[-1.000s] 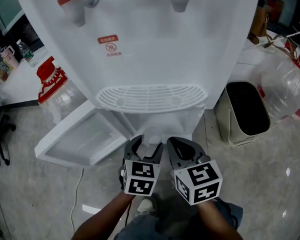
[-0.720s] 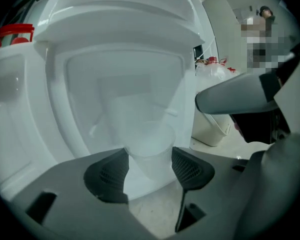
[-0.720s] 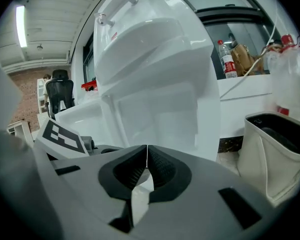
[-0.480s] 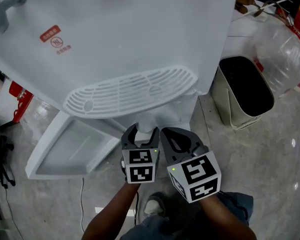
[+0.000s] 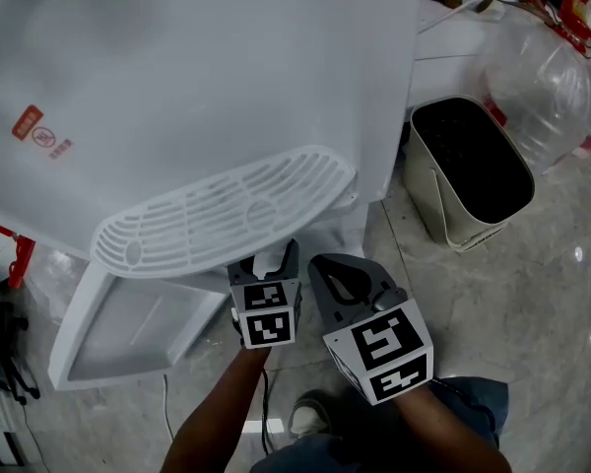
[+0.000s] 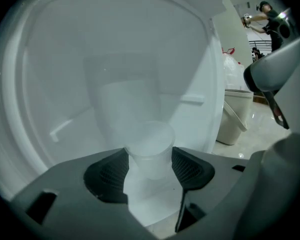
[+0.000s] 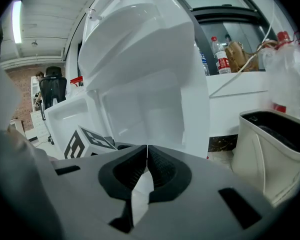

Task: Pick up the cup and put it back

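Observation:
A translucent plastic cup (image 6: 150,151) stands upright between the black pads (image 6: 109,172) of my left gripper (image 6: 150,165), which is shut on it, and both pads touch its sides. In the left gripper view, the white inside of the water dispenser's lower cabinet (image 6: 115,84) is behind the cup. In the head view my left gripper (image 5: 266,264) reaches under the drip tray (image 5: 217,215), and the cup is mostly hidden there. My right gripper (image 5: 337,276) hangs beside it on the right. In the right gripper view, the right gripper's (image 7: 147,153) jaws meet with nothing between them.
The dispenser's cabinet door (image 5: 128,328) lies open to the lower left. A beige waste bin (image 5: 463,175) with a dark inside stands right of the dispenser. A large clear water bottle (image 5: 542,97) lies behind the bin. The floor is grey marble tile.
My left gripper has moved forward under the drip tray, toward the cabinet. The head view has swung down and left. The right gripper stays shut beside the left one.

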